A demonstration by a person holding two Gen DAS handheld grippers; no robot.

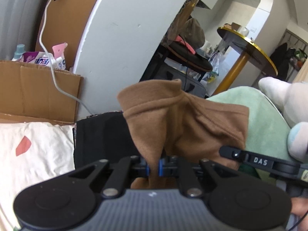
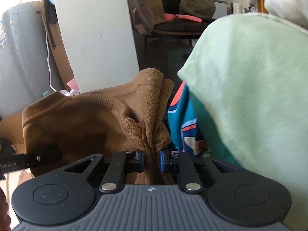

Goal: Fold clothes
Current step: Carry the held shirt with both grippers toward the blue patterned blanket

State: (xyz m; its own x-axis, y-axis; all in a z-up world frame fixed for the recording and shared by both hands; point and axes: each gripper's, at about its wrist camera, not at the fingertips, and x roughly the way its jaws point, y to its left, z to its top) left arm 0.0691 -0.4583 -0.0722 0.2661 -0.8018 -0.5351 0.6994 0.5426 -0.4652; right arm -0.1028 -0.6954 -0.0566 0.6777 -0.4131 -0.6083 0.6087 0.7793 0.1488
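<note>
The left tool (image 1: 154, 168) pinches one bunched edge of the brown top (image 1: 173, 119), raised over white bedding (image 1: 38, 144). The right tool (image 2: 152, 160) clamps another edge. A green cloth (image 2: 250, 96) lies right. Judging by this, no fold is laid yet; everything remains.

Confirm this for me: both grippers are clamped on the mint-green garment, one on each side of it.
Wrong garment. Both the left gripper and the right gripper are clamped on the brown garment, as each wrist view shows. The mint-green garment lies to the right of it, ungripped.
</note>
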